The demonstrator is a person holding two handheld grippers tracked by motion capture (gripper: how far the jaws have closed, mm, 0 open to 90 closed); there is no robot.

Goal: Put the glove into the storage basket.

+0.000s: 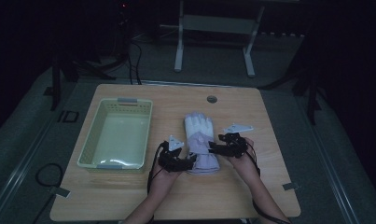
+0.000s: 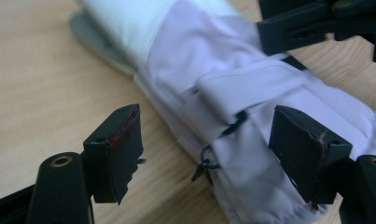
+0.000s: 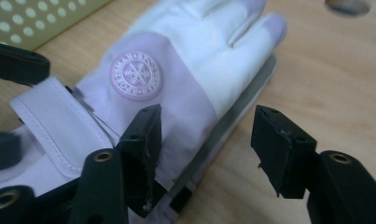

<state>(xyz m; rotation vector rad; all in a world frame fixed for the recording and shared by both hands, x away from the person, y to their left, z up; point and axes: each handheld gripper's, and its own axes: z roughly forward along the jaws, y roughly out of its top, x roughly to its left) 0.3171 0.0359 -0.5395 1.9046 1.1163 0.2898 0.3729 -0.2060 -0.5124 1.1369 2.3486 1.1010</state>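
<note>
Glove [image 1: 200,142] flat on table [image 1: 269,140] – cuff between spread left gripper [image 2: 206,154]; right gripper [image 3: 204,144] spread astride edge.

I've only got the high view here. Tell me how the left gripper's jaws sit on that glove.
Observer: The left gripper straddles the glove at its cuff. One jaw stands clear over the bare table, so nothing is clamped.
Operator: Now the right one.
Observer: The right gripper is open too. One jaw is over the glove's lilac band, the other over the table beside the glove's edge.
Operator: Describe anything at the cuff that could snag.
Observer: A small black hook hangs by the cuff strap, between the left gripper's jaws.
</note>
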